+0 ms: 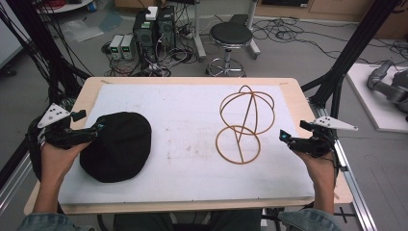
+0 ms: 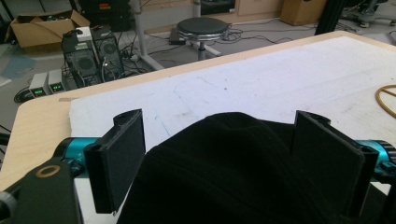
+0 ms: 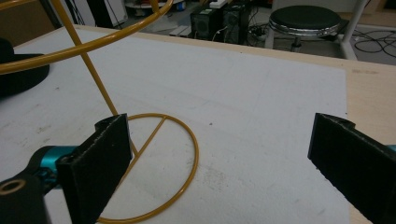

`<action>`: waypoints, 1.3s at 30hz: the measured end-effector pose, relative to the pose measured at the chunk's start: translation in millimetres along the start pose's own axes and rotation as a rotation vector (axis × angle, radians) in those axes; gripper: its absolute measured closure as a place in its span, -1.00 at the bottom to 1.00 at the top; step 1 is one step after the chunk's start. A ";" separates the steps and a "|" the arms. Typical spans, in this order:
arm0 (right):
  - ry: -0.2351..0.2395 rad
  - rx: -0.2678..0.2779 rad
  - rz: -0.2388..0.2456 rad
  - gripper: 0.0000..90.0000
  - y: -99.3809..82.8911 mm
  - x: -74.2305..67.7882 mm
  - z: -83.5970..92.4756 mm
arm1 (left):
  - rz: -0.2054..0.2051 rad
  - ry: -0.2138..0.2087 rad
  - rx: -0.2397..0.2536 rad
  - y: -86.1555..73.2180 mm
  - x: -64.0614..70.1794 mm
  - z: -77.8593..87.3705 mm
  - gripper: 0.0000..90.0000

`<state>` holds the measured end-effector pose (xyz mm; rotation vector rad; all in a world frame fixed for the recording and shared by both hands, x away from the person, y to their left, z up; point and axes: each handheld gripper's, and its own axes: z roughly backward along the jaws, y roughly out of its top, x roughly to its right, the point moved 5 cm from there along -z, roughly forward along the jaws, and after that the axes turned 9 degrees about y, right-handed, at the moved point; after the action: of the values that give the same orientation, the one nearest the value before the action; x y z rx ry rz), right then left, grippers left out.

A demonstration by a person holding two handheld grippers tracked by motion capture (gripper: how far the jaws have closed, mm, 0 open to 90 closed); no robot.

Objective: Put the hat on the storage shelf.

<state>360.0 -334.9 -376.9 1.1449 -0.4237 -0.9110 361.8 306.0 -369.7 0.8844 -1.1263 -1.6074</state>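
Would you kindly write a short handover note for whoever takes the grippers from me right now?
Left gripper: open, jaws either side of the near edge of the black hat; not yet closed on it.
Right gripper: open, holding nothing, just right of the wire stand.
Things: the hat lies flat on the left of the white mat; the stand is upright at centre-right, its ring base on the mat.
Done: only the approach to the hat.
Left: probably grip the hat, lift it and set it over the stand's top loops, with the right gripper steadying the stand.
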 end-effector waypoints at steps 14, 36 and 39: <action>0.003 -0.002 -0.006 -0.87 -0.5 -1.0 0.2 | -0.003 -0.009 0.003 1.1 3.9 1.5 -0.59; 0.011 -0.007 -0.015 -0.87 -0.5 -0.9 -1.1 | -0.040 -0.002 -0.060 -20.1 26.4 1.8 -0.59; 0.013 0.001 -0.017 -0.87 0.6 -0.8 0.1 | -0.050 0.000 -0.069 -22.8 32.5 3.5 -0.59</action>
<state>359.7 -334.3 -376.3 1.1565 -0.4045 -0.9178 342.6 278.8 -391.5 0.8731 -1.0499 -1.6774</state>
